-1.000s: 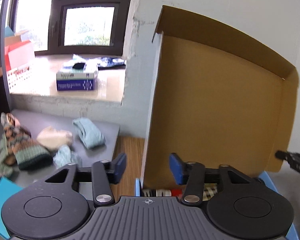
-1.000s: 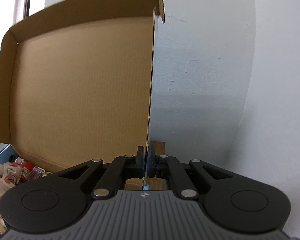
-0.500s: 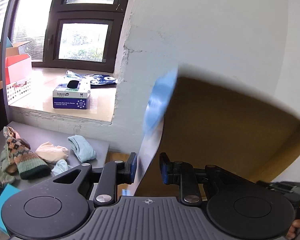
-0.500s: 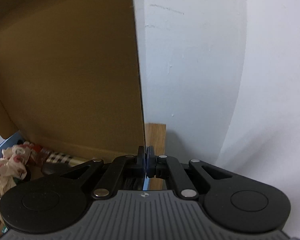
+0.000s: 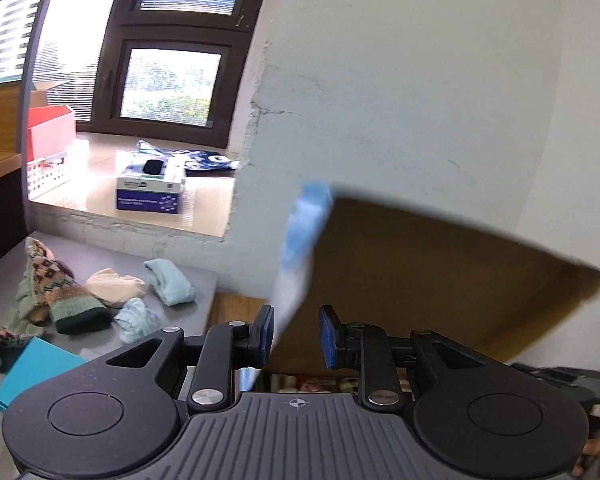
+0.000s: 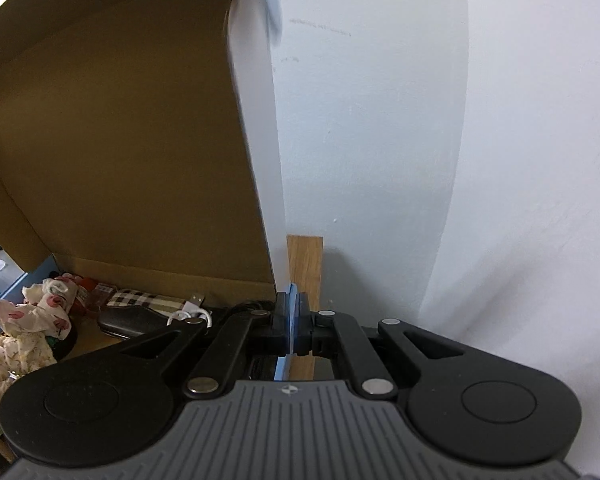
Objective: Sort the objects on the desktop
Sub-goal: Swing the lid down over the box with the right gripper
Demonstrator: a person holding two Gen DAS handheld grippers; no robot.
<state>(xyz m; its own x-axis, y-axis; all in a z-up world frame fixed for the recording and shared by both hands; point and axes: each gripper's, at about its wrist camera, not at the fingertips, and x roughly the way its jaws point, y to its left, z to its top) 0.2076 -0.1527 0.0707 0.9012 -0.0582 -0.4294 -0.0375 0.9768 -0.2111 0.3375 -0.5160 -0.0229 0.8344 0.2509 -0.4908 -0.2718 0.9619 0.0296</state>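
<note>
A cardboard box lid point(image 5: 440, 276), brown inside and blue-white outside, tilts down over the box. My right gripper point(image 6: 291, 320) is shut on the lid's right side flap point(image 6: 260, 160). My left gripper point(image 5: 294, 334) is open, its jaws astride the lid's left flap point(image 5: 300, 240), which lies against the left pad. Inside the box point(image 6: 88, 336) lie a floral cloth point(image 6: 40, 312), a checked item point(image 6: 148, 298), a dark case point(image 6: 136, 322) and a white cable point(image 6: 192, 314).
Several socks point(image 5: 68, 296) lie on a grey tabletop point(image 5: 204, 284) to the left, with a teal box point(image 5: 36, 368) nearer. A glove box point(image 5: 150, 192) sits on the windowsill. A white wall point(image 6: 380, 140) stands close behind the box.
The lid has swung down from upright toward the box. My left gripper's jaws narrowed around its left flap. My right gripper stayed shut on the right flap and moved with it.
</note>
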